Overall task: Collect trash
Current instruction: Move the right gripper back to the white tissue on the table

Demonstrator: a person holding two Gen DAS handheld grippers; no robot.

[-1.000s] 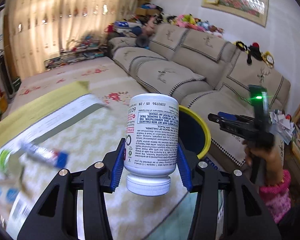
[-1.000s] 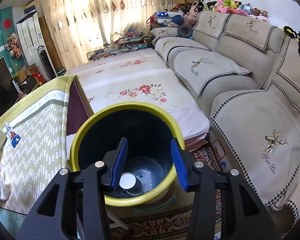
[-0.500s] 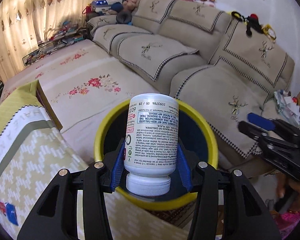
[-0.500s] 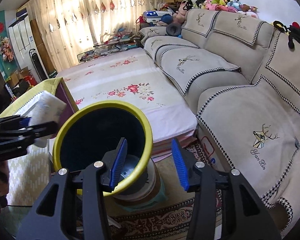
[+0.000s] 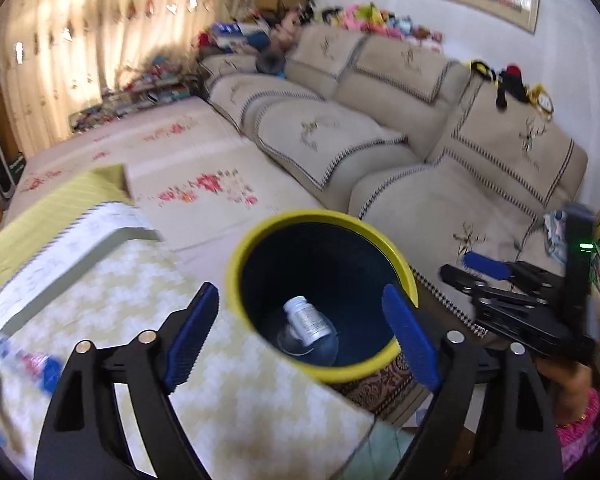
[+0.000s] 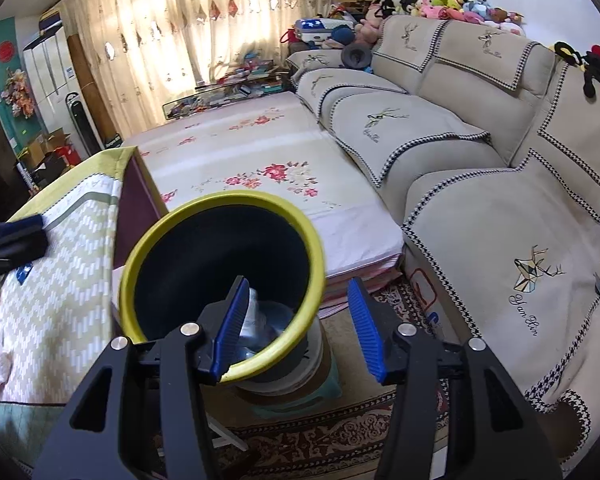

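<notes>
Left hand-held gripper (image 5: 300, 334) opening, empty; bottle (image 5: 306, 320) in bin (image 5: 324, 218); right hand-held gripper (image 6: 296, 326) opening, empty

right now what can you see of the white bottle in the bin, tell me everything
The white bottle lies on its side at the bottom of the yellow-rimmed bin, tilted with its white cap toward the upper left in the left wrist view. It looks like a plastic pill bottle with a printed label, too blurred to read. It rests on a round, clear-looking item on the dark blue bin floor. Nothing grips it: the left gripper stands above the bin, its jaws opening and empty. In the right wrist view a finger mostly hides the bottle.
</notes>
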